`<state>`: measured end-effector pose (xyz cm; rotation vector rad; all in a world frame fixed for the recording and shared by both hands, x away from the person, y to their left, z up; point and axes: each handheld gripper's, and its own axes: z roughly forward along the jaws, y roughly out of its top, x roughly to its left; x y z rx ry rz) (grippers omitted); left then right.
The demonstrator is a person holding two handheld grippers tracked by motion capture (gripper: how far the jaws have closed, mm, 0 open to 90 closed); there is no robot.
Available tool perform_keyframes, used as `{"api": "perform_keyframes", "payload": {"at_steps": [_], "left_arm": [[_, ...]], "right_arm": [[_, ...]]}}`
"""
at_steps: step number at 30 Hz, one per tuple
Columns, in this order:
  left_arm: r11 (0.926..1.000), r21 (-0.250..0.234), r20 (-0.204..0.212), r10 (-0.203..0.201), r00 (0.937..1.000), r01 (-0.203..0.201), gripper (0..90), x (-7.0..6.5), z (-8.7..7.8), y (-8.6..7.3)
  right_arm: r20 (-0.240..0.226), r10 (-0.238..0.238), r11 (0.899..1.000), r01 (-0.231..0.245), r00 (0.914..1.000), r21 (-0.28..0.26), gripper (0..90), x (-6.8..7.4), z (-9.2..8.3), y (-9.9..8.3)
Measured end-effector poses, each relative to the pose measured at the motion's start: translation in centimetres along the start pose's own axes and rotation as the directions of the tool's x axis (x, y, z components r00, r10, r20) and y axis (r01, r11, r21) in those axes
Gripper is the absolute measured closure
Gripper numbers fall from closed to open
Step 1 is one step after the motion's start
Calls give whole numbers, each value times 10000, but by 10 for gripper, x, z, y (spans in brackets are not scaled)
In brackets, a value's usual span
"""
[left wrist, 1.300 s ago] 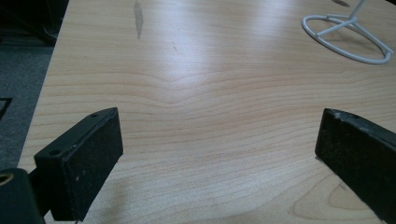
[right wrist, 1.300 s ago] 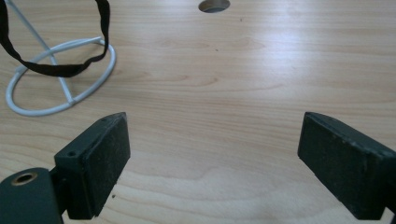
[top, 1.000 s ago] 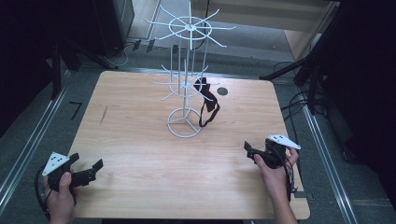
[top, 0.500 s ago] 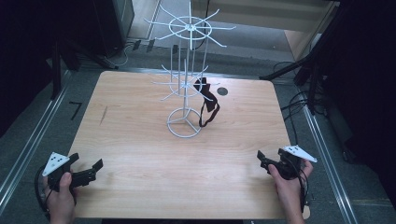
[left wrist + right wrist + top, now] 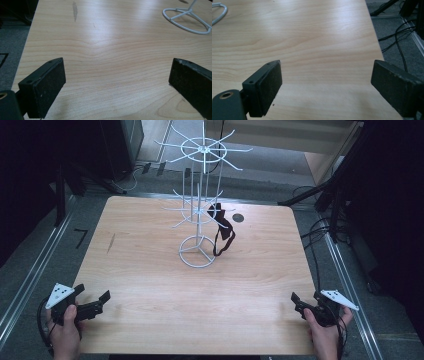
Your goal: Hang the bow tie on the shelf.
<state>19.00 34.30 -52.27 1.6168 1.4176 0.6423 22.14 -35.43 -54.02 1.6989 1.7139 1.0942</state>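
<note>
A white wire display stand (image 5: 199, 215) rises from the middle of the wooden table (image 5: 150, 270), its ring base (image 5: 186, 21) also showing in the left gripper view. A black strap (image 5: 222, 232) hangs from one of its lower hooks on the right side. My left gripper (image 5: 92, 302) rests at the table's near left corner, open, nothing between its pads (image 5: 50, 87). My right gripper (image 5: 299, 304) sits low at the near right corner, also open and empty, with bare wood between its pads (image 5: 268, 87).
A small dark round hole (image 5: 238, 218) marks the table's far right. Cables (image 5: 320, 232) trail on the floor right of the table, and a metal rail (image 5: 30, 275) runs along its left side. A dark scuff (image 5: 110, 242) marks the left of the tabletop.
My right gripper has drawn back toward the near right corner of the table and sunk a little. The left gripper, the stand and the strap have not moved.
</note>
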Motion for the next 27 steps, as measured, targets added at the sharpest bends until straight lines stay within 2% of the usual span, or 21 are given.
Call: {"api": "perform_keyframes", "payload": {"at_steps": [6, 10, 13, 17, 19, 22, 27], "left_arm": [[10000, 20, 7, 29, 10000, -29, 15, -1, 0, 0], [10000, 58, 5, 56, 10000, -56, 15, -1, 0, 0], [10000, 66, 0, 56, 10000, -56, 15, -1, 0, 0], [9999, 106, -15, 106, 9999, -106, 15, -1, 1, 0], [9999, 79, -16, 87, 10000, -86, 15, -1, 1, 0], [9999, 84, -5, 68, 10000, -67, 15, -1, 0, 0], [9999, 84, -34, 56, 10000, -56, 15, -2, 0, -1]], "right_arm": [[264, 76, 9999, -78, 9996, 73, 103, -12, -11, -15], [474, 219, 9997, -216, 9986, -74, 110, -18, -17, -20], [474, 360, 9993, -354, 9982, -123, 120, -18, -18, -24], [503, 219, 9994, -206, 9985, -260, 124, -16, -19, -24], [480, 342, 9990, -328, 9983, -293, 125, -17, -18, -24], [490, 448, 9987, -436, 9978, -252, 127, -18, -18, -24], [526, 363, 9992, -353, 9980, -202, 127, -17, -18, -24]]}}
